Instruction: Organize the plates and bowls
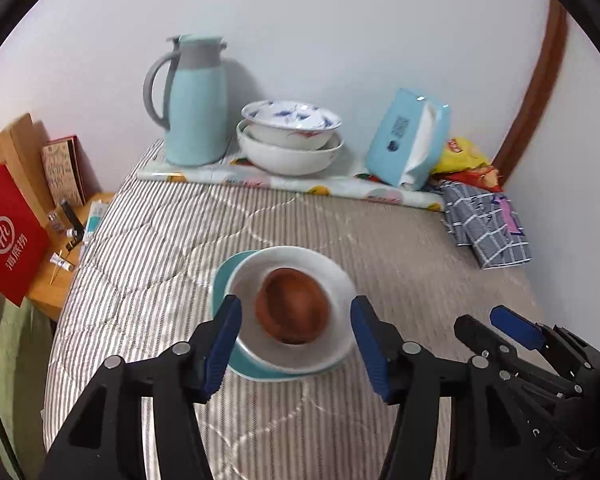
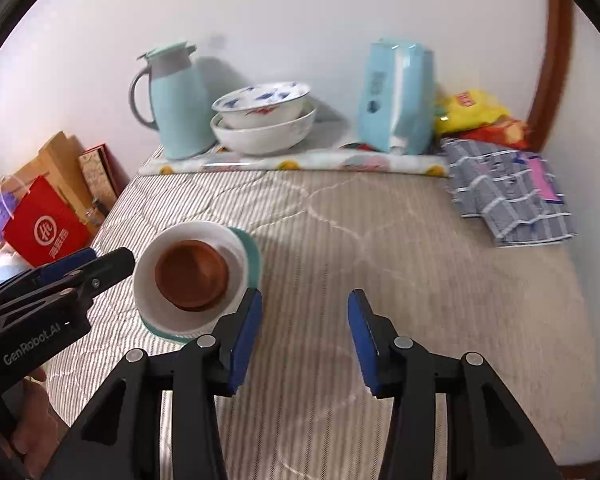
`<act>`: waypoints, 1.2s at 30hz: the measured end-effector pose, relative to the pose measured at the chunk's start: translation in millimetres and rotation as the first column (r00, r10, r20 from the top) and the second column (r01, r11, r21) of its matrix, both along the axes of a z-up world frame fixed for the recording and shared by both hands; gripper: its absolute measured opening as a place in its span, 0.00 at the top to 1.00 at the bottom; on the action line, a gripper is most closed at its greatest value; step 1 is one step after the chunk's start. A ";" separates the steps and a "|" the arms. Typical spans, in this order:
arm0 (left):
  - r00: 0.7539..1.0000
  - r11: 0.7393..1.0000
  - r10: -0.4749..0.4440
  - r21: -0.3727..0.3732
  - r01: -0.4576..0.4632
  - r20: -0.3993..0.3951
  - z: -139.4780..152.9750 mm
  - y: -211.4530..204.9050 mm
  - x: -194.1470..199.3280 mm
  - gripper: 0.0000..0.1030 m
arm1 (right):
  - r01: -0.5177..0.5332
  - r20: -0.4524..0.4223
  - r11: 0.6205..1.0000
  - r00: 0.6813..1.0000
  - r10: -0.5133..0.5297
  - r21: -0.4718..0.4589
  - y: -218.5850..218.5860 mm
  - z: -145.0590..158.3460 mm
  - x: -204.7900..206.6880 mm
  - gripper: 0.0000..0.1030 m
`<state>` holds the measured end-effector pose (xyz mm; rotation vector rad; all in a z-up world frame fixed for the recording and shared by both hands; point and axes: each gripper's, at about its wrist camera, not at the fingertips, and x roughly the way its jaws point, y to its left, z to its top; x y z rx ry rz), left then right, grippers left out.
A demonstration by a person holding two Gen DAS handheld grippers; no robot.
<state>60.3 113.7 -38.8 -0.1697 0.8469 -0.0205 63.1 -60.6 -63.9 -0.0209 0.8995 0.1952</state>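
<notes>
A brown wooden bowl (image 1: 292,306) sits inside a white bowl (image 1: 340,280), which rests on a teal plate (image 1: 222,280) on the striped bed cover. My left gripper (image 1: 296,338) is open, its fingers on either side of the white bowl, apart from it. The stack also shows in the right wrist view (image 2: 192,274). My right gripper (image 2: 304,334) is open and empty, to the right of the stack. At the back, a blue-patterned bowl (image 1: 292,118) sits nested in a larger white bowl (image 1: 288,156) on a floral mat.
A light-blue thermos jug (image 1: 192,100) stands left of the nested bowls. A blue tissue pack (image 1: 406,140), snack bags (image 1: 464,160) and a folded checked cloth (image 1: 488,226) lie at the back right. A red bag (image 1: 8,236) and small items sit on a side table at the left.
</notes>
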 end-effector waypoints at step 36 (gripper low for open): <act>0.996 0.996 -0.018 0.093 0.009 0.088 33.2 -75.4 -80.5 0.13 | 0.163 0.116 0.986 0.979 -0.167 0.041 -99.3 41.6 -100.0 0.12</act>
